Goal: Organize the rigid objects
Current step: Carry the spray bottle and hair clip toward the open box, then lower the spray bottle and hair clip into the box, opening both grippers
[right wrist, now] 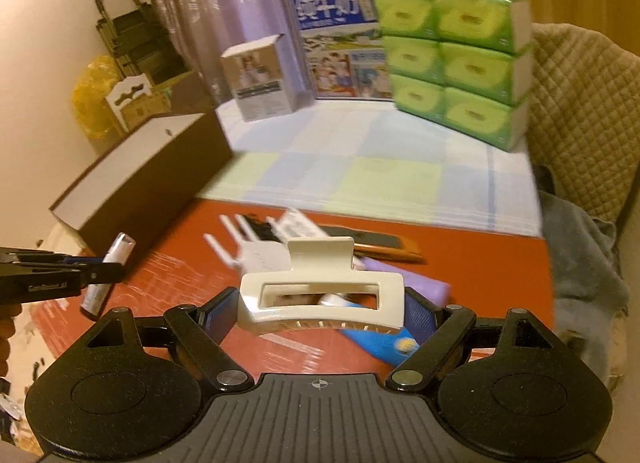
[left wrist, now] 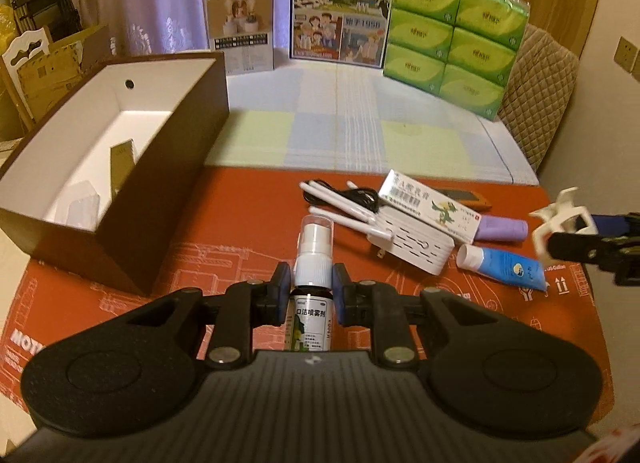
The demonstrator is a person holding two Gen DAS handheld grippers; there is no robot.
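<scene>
The spray bottle [left wrist: 311,295], labelled 口洁喷雾剂, is clamped upright between the pads of the left tool [left wrist: 308,289], above the tabletop's [left wrist: 248,223] near edge. A white hair claw clip [right wrist: 320,299] is gripped across the right tool [right wrist: 320,313]. Only the left view shows the inside of the open brown box [left wrist: 120,167] at the left edge. The milk carton [left wrist: 340,11] at the far edge reads 纯牛奶.

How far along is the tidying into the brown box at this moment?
Partly done. The brown box already holds at least two small items. In hand: the left gripper is shut on a spray bottle, and the right gripper clamps a white hair clip. Left on the red mat: white router, medicine carton, purple tube, blue tube, orange tool.
</scene>
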